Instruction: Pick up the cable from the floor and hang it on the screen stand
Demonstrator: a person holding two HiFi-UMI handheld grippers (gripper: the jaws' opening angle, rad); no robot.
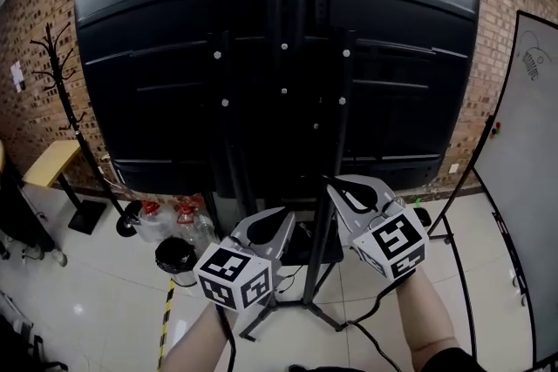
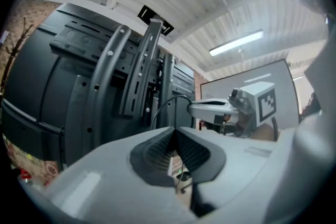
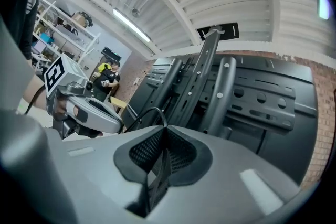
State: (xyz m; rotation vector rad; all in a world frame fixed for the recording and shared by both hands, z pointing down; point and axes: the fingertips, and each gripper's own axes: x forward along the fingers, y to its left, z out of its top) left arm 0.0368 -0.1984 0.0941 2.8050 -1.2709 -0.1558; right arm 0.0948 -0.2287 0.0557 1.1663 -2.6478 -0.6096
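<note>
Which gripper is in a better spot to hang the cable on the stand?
Probably the right gripper: it's shut on the cable, with its tip right by the screen stand's upright. The left gripper sits lower, between the uprights.

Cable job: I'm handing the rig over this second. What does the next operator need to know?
Left gripper: shut on the cable.
Right gripper: shut on the same cable; a short loop arches between the two.
Position: both are held up behind the screen stand, close to its posts.
Done: cable picked up.
Left: drape it over the stand, then release. It is not hung yet.
</note>
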